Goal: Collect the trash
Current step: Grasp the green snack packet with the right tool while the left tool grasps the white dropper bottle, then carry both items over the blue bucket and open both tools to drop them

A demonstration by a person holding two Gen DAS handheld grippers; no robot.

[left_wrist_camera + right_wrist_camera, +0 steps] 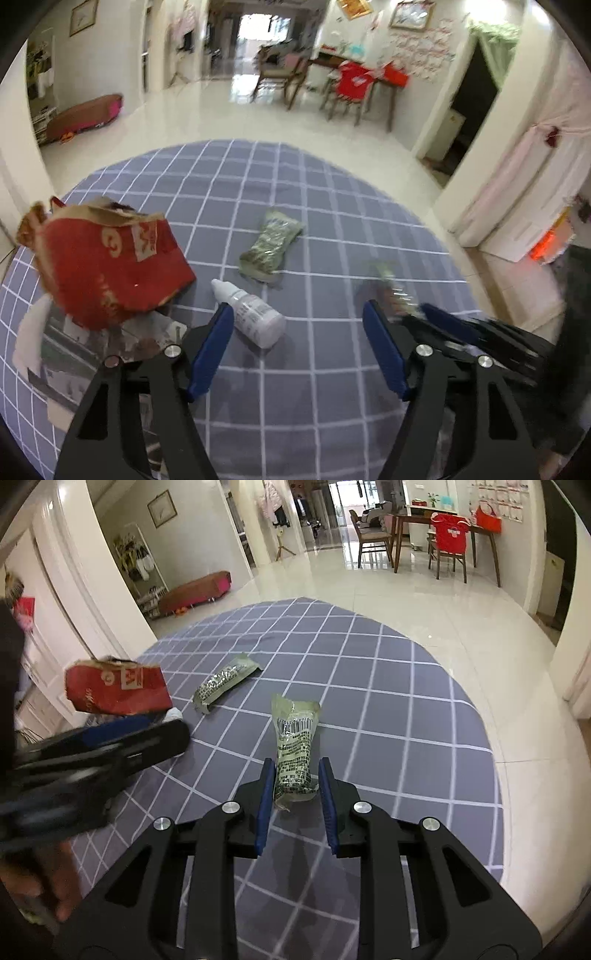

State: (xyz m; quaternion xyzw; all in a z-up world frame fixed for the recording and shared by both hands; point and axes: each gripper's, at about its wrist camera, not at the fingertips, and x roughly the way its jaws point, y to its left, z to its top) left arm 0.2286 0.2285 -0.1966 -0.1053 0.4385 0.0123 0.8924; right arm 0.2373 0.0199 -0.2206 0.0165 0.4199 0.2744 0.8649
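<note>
Gripping a green wrapper upright between its blue pads, right gripper sits over the checked cloth. Left gripper hangs open, nothing held; white dropper bottle lies just inside its left finger. Second green wrapper ahead. Torn red carton crowds its left.

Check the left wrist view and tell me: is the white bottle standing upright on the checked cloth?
No, the white bottle lies on its side on the checked cloth, its capped tip toward the red box.
</note>
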